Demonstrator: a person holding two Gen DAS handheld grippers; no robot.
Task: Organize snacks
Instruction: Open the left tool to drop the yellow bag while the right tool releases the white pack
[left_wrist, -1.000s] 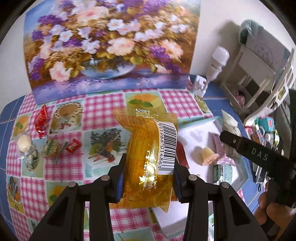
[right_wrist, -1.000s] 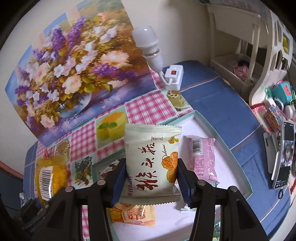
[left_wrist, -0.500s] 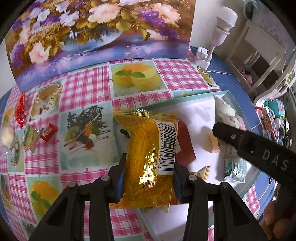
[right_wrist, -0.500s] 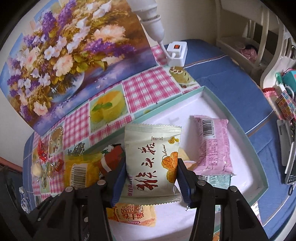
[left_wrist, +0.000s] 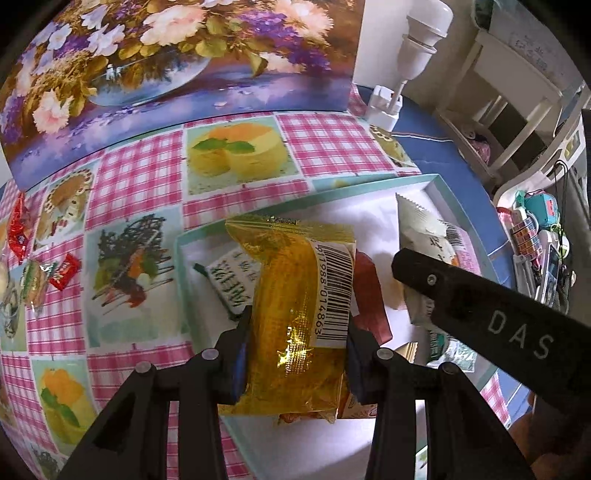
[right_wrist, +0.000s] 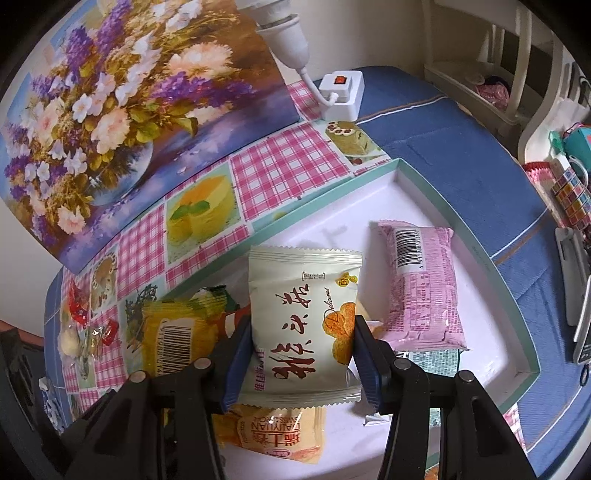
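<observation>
The shallow white tray with teal rim (right_wrist: 436, 177) already holds several packets. Left gripper (left_wrist: 295, 354) clamps a yellow foil packet (left_wrist: 295, 317), right gripper (right_wrist: 303, 350) a cream packet (right_wrist: 303, 317), both over it; small wrapped candies (left_wrist: 40, 273) remain outside on the checked cloth.

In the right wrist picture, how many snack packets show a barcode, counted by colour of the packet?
yellow packet: 1
pink packet: 1
Total: 2
</observation>
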